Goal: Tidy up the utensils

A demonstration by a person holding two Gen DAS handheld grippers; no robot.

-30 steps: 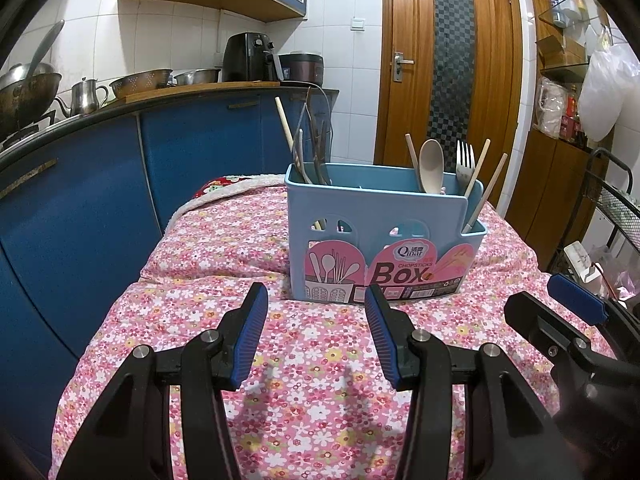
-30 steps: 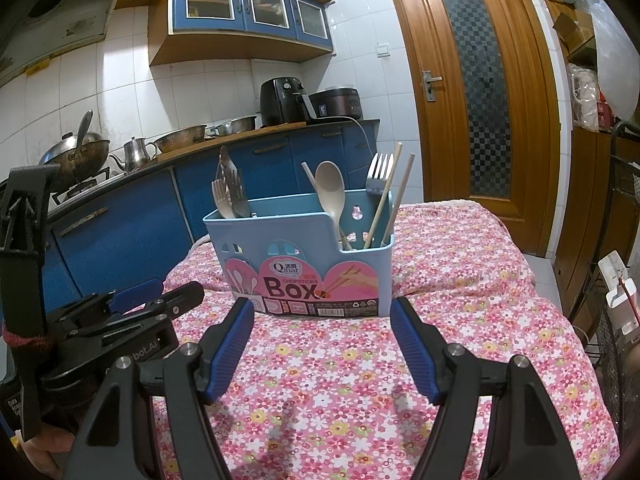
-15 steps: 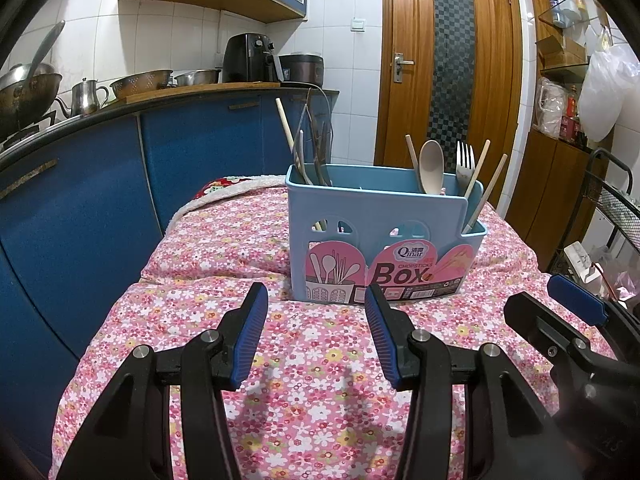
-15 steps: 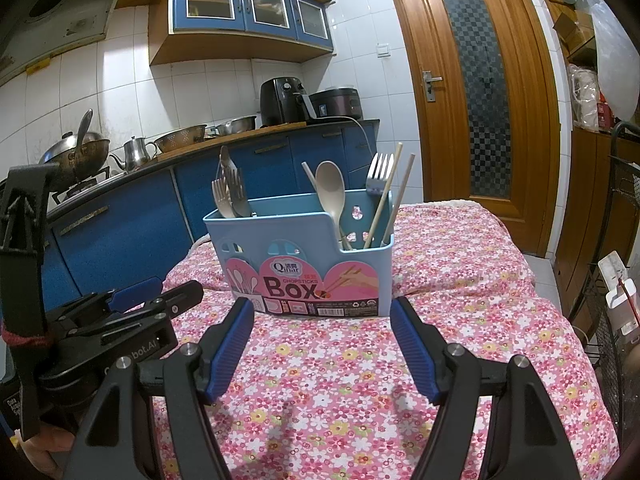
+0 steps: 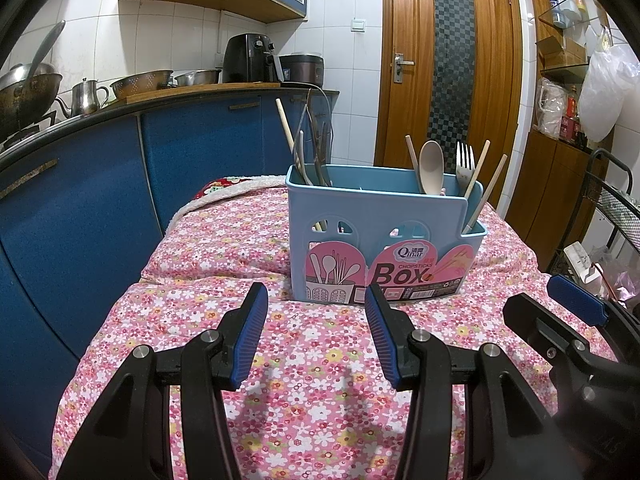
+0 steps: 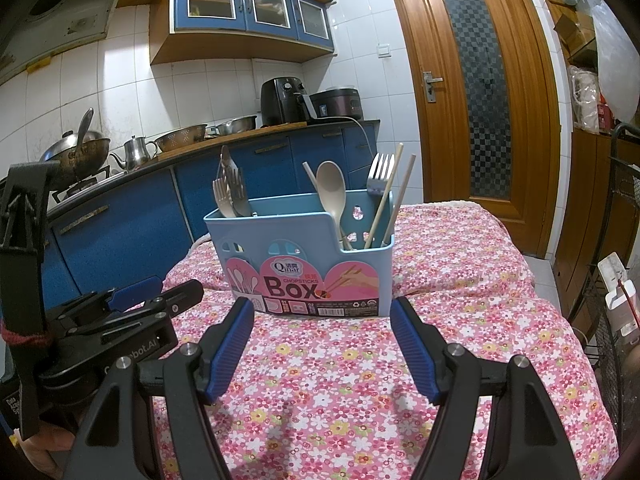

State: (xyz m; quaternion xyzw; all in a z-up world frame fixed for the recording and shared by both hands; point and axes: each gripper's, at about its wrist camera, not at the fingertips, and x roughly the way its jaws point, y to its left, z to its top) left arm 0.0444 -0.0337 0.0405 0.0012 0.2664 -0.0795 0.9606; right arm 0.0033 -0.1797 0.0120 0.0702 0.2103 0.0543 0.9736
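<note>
A light blue chopsticks box (image 5: 380, 236) stands on the pink floral tablecloth (image 5: 312, 360), also in the right wrist view (image 6: 304, 256). It holds a beige spoon (image 6: 332, 192), a fork (image 6: 380, 172), chopsticks (image 6: 400, 196) and darker metal utensils (image 6: 230, 196) at its left end. My left gripper (image 5: 316, 336) is open and empty, a little in front of the box. My right gripper (image 6: 322, 348) is open and empty, also just in front of the box.
Blue kitchen cabinets (image 5: 80, 200) with a counter of pots and appliances run along the left. A wooden door (image 5: 452, 72) stands behind. A black wire rack (image 5: 612, 208) and shelves are at the right. The table drops off at left and right edges.
</note>
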